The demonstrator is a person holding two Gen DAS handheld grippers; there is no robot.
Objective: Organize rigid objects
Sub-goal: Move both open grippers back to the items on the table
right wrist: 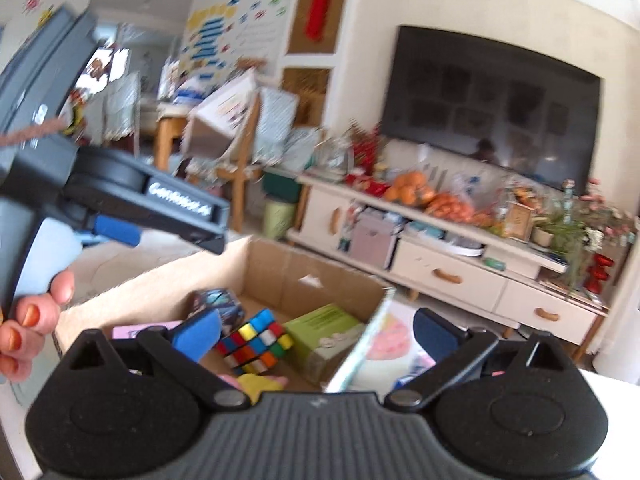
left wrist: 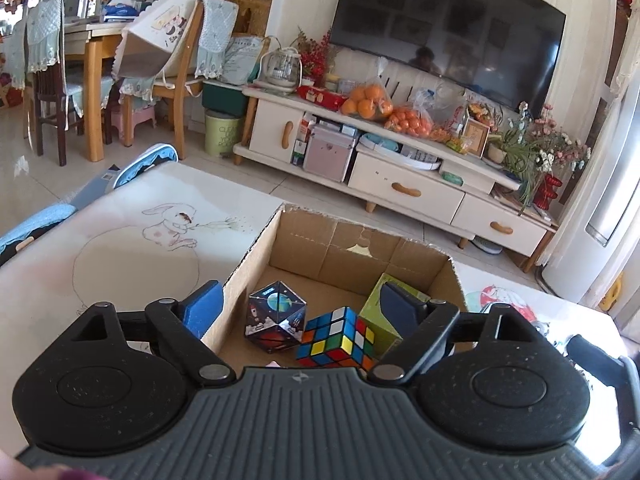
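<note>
An open cardboard box (left wrist: pixel 256 256) stands on a table with a printed cloth. Inside lie a dark space-print cube (left wrist: pixel 276 316), a Rubik's cube (left wrist: pixel 338 336) and a green carton (left wrist: pixel 376 304). My left gripper (left wrist: pixel 300 308) is open above the box's near left corner, one pad (left wrist: pixel 204 308) outside the left wall and the other over the green carton. In the blurred right wrist view my right gripper (right wrist: pixel 316 336) is open and straddles the box's right wall (right wrist: pixel 360 348). The Rubik's cube (right wrist: pixel 256 340), green carton (right wrist: pixel 324 332), a pink item (right wrist: pixel 136 330) and a yellow item (right wrist: pixel 256 384) show there. Nothing is held.
A hand with painted nails (right wrist: pixel 36 320) holds the left gripper's handle at the left of the right wrist view. Beyond the table stand a white TV cabinet (left wrist: pixel 404 192) with bagged oranges (left wrist: pixel 368 100), a TV (left wrist: pixel 448 28), and wooden dining chairs (left wrist: pixel 176 72).
</note>
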